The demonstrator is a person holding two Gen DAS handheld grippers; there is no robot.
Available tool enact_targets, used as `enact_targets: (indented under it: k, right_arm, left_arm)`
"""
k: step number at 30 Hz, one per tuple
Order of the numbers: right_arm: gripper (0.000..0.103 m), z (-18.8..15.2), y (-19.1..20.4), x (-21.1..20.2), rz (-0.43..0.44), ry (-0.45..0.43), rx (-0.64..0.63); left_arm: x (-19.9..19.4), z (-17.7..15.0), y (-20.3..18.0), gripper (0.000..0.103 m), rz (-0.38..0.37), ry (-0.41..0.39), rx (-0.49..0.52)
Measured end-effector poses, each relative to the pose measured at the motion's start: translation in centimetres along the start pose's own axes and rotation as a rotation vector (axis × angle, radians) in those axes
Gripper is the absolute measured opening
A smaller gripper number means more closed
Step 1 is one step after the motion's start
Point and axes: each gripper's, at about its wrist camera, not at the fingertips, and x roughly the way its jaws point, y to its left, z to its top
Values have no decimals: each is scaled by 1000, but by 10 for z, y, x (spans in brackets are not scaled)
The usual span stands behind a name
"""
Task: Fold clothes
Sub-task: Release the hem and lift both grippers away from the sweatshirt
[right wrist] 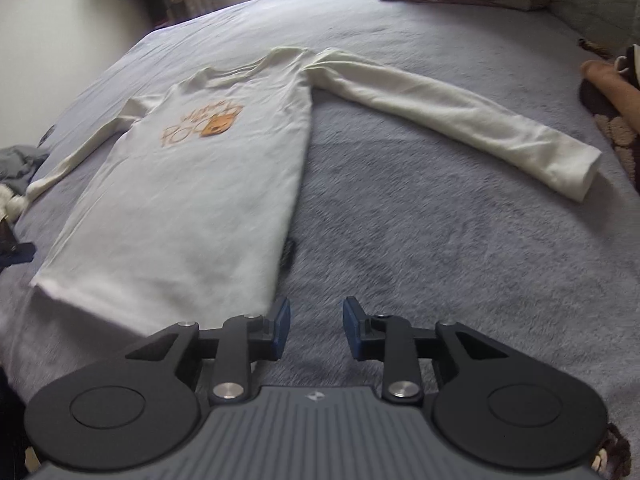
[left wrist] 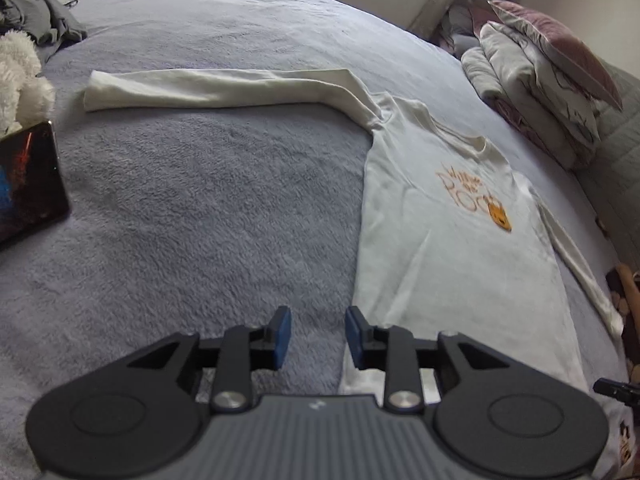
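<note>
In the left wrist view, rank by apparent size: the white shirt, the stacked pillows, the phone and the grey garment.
1. white shirt
2. stacked pillows
3. phone and grey garment: look alike; the phone is cut off by the frame and nearer, so unranked.

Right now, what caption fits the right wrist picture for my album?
Open right gripper hovers by a cream long-sleeved shirt spread flat on a grey blanket.

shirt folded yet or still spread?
Spread. The shirt lies flat, print up, on the blanket; both sleeves stretch out sideways and the hem is not turned over. No fold shows.
</note>
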Motion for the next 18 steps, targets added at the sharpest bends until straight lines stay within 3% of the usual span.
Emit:
enact_targets:
  k: [10, 15, 18]
  right_arm:
    - [32, 41, 27, 25, -22, -55, -1]
    - [32, 82, 30, 46, -15, -91, 32]
    - [32, 103, 15, 64, -27, -102, 115]
  left_arm:
    - [17, 10, -53, 37, -90, -59, 143]
    - [35, 23, -82, 38, -81, -70, 206]
    - [49, 35, -93, 41, -66, -77, 223]
